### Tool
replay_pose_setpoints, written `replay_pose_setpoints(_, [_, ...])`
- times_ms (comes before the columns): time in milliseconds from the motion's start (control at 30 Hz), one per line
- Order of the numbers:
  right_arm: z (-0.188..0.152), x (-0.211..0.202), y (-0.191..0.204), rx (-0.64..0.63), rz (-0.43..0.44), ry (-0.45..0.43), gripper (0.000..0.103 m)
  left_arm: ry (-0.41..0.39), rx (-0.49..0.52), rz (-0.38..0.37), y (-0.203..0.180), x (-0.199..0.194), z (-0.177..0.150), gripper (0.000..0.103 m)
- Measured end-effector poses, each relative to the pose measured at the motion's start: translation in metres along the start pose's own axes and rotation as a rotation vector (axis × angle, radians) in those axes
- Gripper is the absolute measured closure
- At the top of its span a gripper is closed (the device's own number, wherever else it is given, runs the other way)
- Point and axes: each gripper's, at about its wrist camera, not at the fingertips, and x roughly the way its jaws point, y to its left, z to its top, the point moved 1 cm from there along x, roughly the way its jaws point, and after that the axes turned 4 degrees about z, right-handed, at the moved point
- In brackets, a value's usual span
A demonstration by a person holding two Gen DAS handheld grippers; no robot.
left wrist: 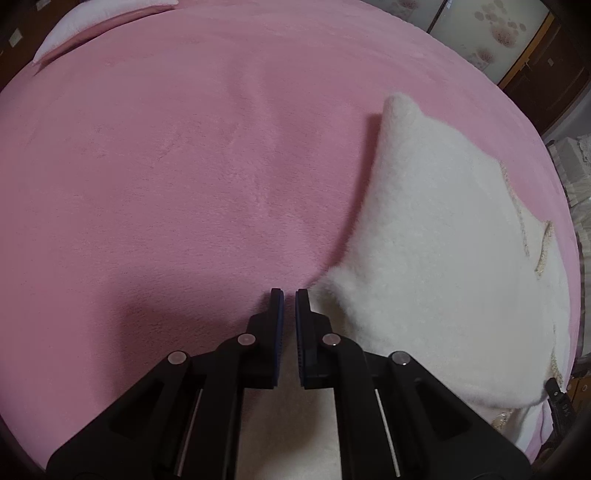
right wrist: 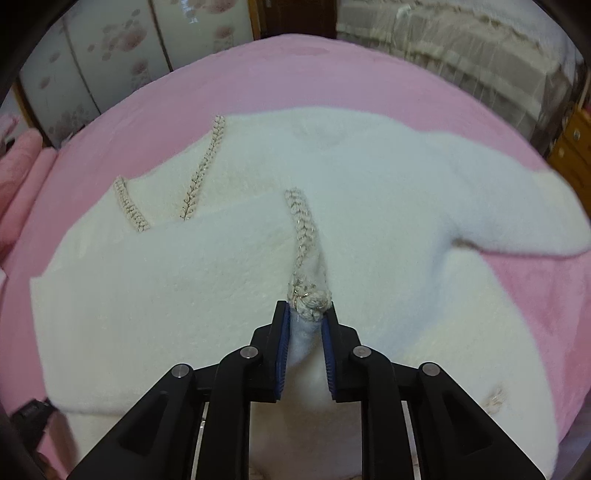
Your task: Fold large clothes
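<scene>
A fluffy white garment (right wrist: 184,295) with beige braided trim (right wrist: 207,162) lies spread on a pink blanket (right wrist: 258,81). My right gripper (right wrist: 308,314) is shut on a bunched fold of its trimmed edge (right wrist: 310,299), and cloth fills the gap between the pads. In the left wrist view the garment (left wrist: 443,240) lies to the right, with one corner (left wrist: 395,107) standing up in a peak. My left gripper (left wrist: 290,295) is shut to a thin slit at the garment's left edge. Pale cloth shows in the slit and beneath the fingers.
The pink blanket (left wrist: 166,166) stretches wide to the left and far side. A pale pillow (left wrist: 92,26) lies at the far left corner. Floral sliding doors (right wrist: 110,48) and lace-covered furniture (right wrist: 461,48) stand beyond the bed. Wooden drawers (right wrist: 576,144) are at the right.
</scene>
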Motion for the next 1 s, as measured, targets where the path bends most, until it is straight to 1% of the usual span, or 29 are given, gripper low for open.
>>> replay_pose_setpoints(100, [0.0, -0.008, -0.004, -0.034, 0.006, -0.002, 0.085, -0.054, 0.006, -0.032, 0.001, -0.025, 0.004, 0.097])
replay_pose_setpoints(133, [0.011, -0.01, 0.001, -0.028, 0.013, 0.004, 0.085, -0.09, 0.018, -0.036, 0.0, -0.037, 0.006, 0.094])
replay_pose_setpoints(167, [0.016, -0.01, 0.002, -0.02, 0.022, 0.014, 0.085, -0.124, 0.036, -0.057, -0.003, -0.047, 0.008, 0.079])
replay_pose_setpoints(200, [0.016, -0.01, -0.002, -0.011, 0.03, 0.025, 0.085, -0.13, 0.052, -0.083, -0.005, -0.051, 0.01, 0.043])
replay_pose_setpoints(233, [0.02, -0.001, 0.001, -0.006, 0.035, 0.031, 0.085, -0.106, 0.085, -0.136, -0.01, -0.051, 0.012, 0.027])
replay_pose_setpoints(267, [0.023, 0.009, 0.001, 0.002, 0.039, 0.04, 0.085, -0.079, 0.109, -0.186, -0.013, -0.048, 0.014, 0.023])
replay_pose_setpoints(300, [0.022, 0.011, -0.001, 0.009, 0.042, 0.046, 0.085, -0.061, 0.126, -0.215, -0.022, -0.045, 0.015, 0.023])
replay_pose_setpoints(367, [0.022, 0.017, -0.003, 0.021, 0.047, 0.054, 0.085, -0.009, 0.154, -0.212, -0.029, -0.029, 0.02, 0.024])
replay_pose_setpoints(433, [0.022, 0.021, -0.004, 0.034, 0.054, 0.059, 0.085, 0.024, 0.194, -0.192, -0.033, -0.016, 0.024, 0.029])
replay_pose_setpoints(467, [0.021, 0.022, -0.005, 0.036, 0.058, 0.061, 0.084, 0.025, 0.214, -0.172, -0.033, -0.01, 0.024, 0.032])
replay_pose_setpoints(500, [0.02, 0.023, -0.007, 0.037, 0.062, 0.064, 0.084, 0.021, 0.245, -0.126, -0.035, -0.002, 0.026, 0.035])
replay_pose_setpoints(533, [0.019, 0.024, -0.007, 0.039, 0.066, 0.066, 0.084, 0.017, 0.267, -0.084, -0.046, 0.009, 0.029, 0.036])
replay_pose_setpoints(567, [0.019, 0.025, -0.008, 0.042, 0.072, 0.071, 0.084, 0.014, 0.283, -0.07, -0.051, 0.015, 0.031, 0.041])
replay_pose_setpoints(600, [0.019, 0.027, -0.009, 0.04, 0.081, 0.08, 0.084, 0.012, 0.289, -0.093, -0.051, 0.017, 0.032, 0.059])
replay_pose_setpoints(633, [0.019, 0.028, -0.008, 0.027, 0.096, 0.089, 0.084, 0.007, 0.281, -0.141, -0.05, 0.017, 0.034, 0.069])
replay_pose_setpoints(667, [0.018, 0.028, -0.007, 0.008, 0.106, 0.09, 0.084, 0.003, 0.27, -0.148, -0.051, 0.018, 0.035, 0.076])
replay_pose_setpoints(700, [0.018, 0.026, -0.004, -0.017, 0.113, 0.081, 0.084, 0.002, 0.26, -0.138, -0.048, 0.016, 0.036, 0.087])
replay_pose_setpoints(767, [0.018, 0.021, -0.001, -0.053, 0.13, 0.061, 0.085, -0.008, 0.23, -0.156, -0.047, 0.017, 0.038, 0.09])
replay_pose_setpoints(833, [0.019, 0.016, 0.001, -0.061, 0.187, 0.043, 0.085, -0.011, 0.171, -0.178, -0.03, 0.012, 0.041, 0.091])
replay_pose_setpoints(867, [0.021, 0.013, 0.004, -0.066, 0.231, 0.036, 0.086, -0.012, 0.152, -0.17, -0.019, 0.012, 0.045, 0.092])
replay_pose_setpoints(933, [0.023, 0.008, 0.012, -0.099, 0.305, 0.025, 0.087, -0.017, 0.108, -0.124, 0.002, 0.014, 0.051, 0.095])
replay_pose_setpoints(967, [0.023, 0.006, 0.019, -0.136, 0.329, 0.016, 0.087, -0.024, 0.092, -0.077, 0.011, 0.016, 0.054, 0.099])
replay_pose_setpoints(1000, [0.023, 0.005, 0.025, -0.173, 0.325, 0.002, 0.087, -0.032, 0.084, 0.048, 0.023, 0.021, 0.057, 0.101])
